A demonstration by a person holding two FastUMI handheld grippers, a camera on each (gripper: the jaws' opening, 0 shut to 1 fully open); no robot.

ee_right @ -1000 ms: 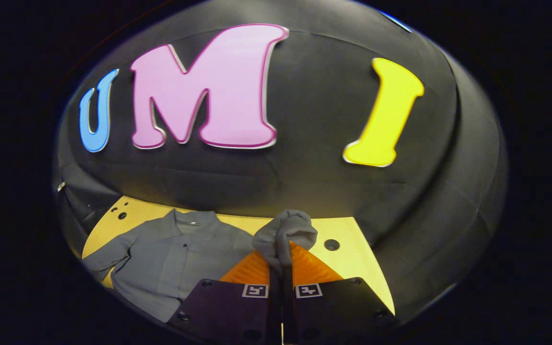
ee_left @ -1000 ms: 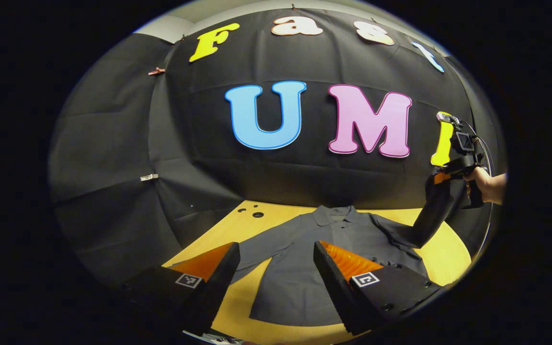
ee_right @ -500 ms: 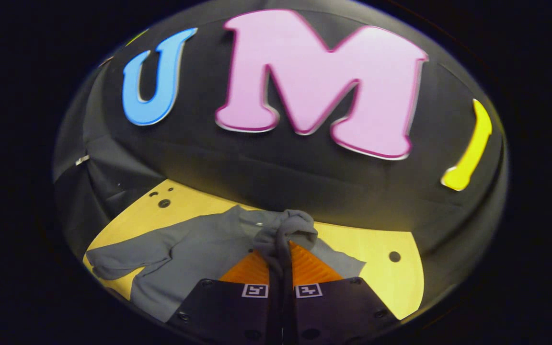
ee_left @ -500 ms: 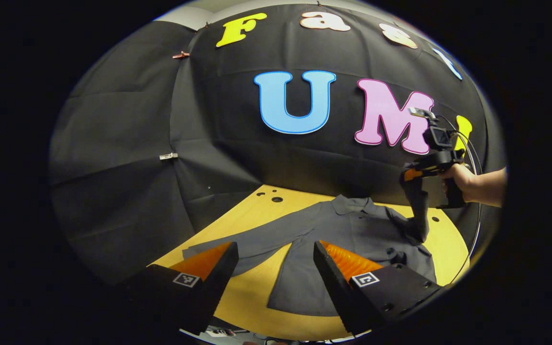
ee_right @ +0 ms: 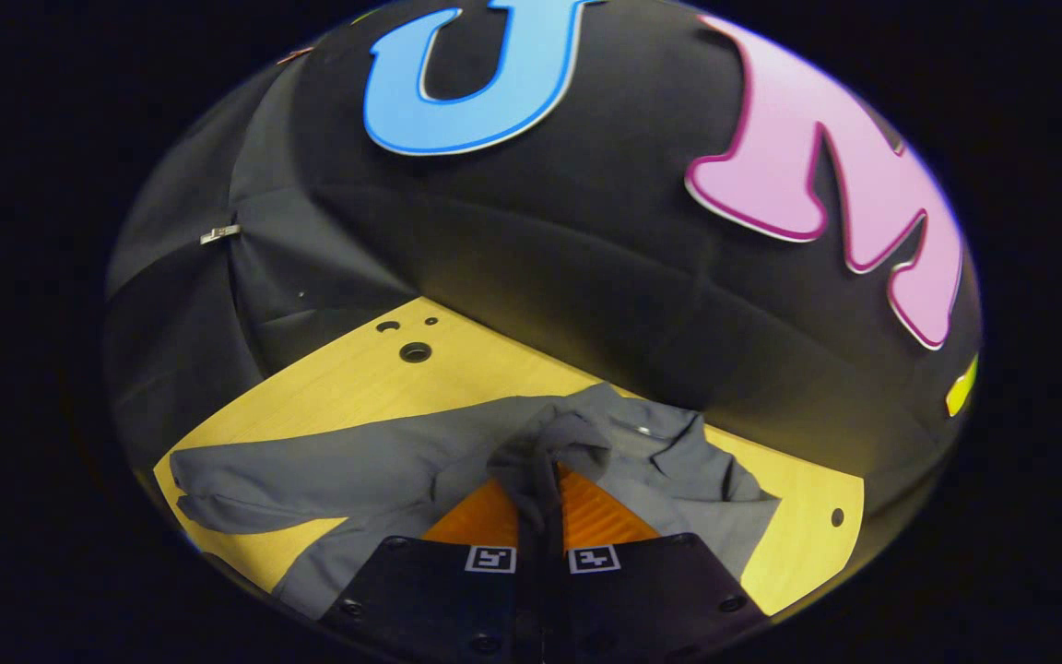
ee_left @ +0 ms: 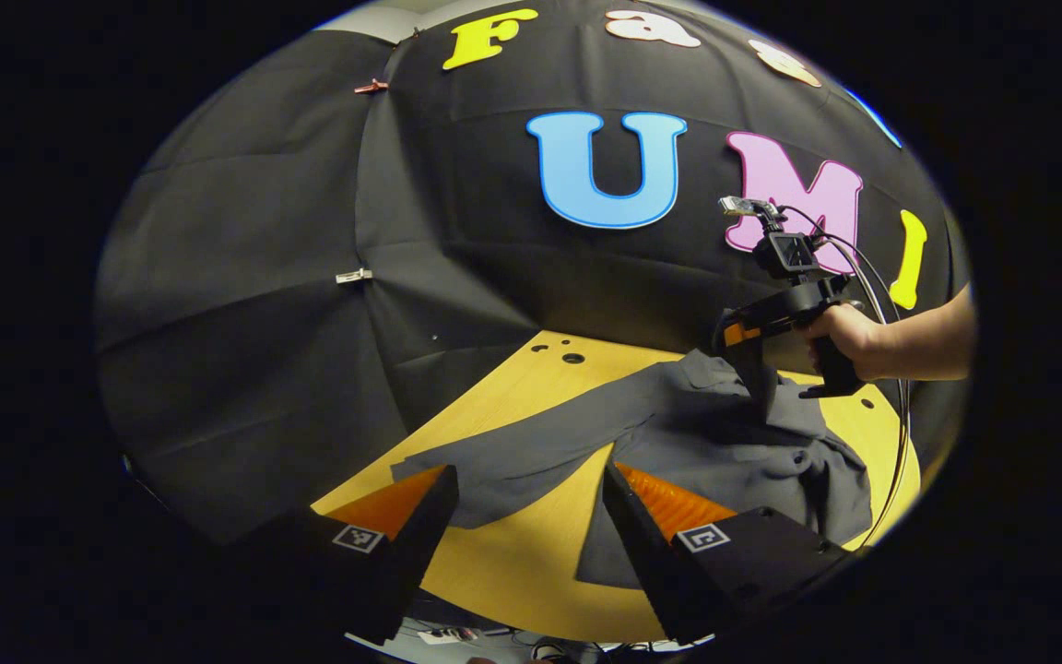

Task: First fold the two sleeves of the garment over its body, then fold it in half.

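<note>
Jaws pinching sleeve [ee_right: 545,443], cuff apparently hidden between fingers [ee_right: 494,512].

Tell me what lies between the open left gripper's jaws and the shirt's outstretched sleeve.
Bare yellow tabletop, in the left gripper view; the sleeve lies just beyond the left gripper.

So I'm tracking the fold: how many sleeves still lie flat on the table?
1. The left sleeve lies stretched out on the table. The right sleeve is pinched in the right tool, lifted over the body.
</note>
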